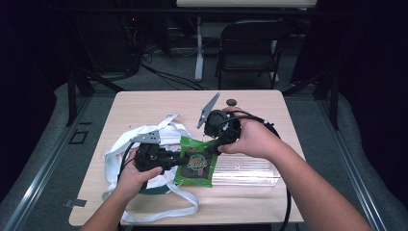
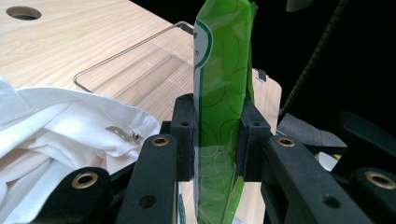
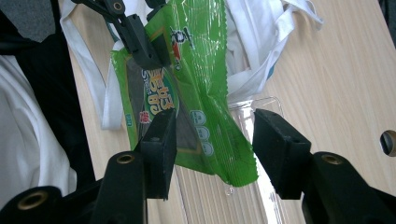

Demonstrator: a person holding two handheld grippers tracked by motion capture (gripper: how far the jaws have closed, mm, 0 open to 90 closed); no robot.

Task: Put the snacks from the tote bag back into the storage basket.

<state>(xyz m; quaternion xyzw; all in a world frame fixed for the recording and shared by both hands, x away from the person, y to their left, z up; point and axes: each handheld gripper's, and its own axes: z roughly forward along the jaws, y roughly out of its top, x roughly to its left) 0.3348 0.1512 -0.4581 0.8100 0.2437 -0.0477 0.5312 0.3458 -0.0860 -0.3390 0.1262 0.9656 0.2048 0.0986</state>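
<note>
Black jaws of our left gripper [image 2: 215, 135] stand closest to the lens in the left gripper view, clenched on a green snack packet [image 2: 223, 93] that rises edge-on between the two pads. We see the foil pressed flat on both sides, so the grasp is firm.

From the high view, we record the same packet [image 1: 195, 162] held above the table [image 1: 144, 103], between a white cloth bag [image 1: 163, 137] on the left and a clear plastic tray [image 1: 250, 171] on the right. Our left gripper [image 1: 185, 160] comes at the packet from its left edge. Our right gripper [image 1: 215, 148] sits at the packet's upper right corner, with the hand wrapped round its body.

Along the right gripper view, we note our right gripper [image 3: 215, 140] with its jaws released: they stand well apart, and the packet's lower corner [image 3: 205, 121] hangs in the gap. The left pad lies against or just beside the foil; the right pad is clear of it. Farther up in that view, the left gripper's jaw [image 3: 140, 42] grips the packet's top edge. The packet bears printed lettering and a dark window. Clear tray [image 3: 252, 112] and white bag [image 3: 252, 46] lie on the table behind it.

A round hole [image 1: 232, 101] marks the table's far edge.
</note>
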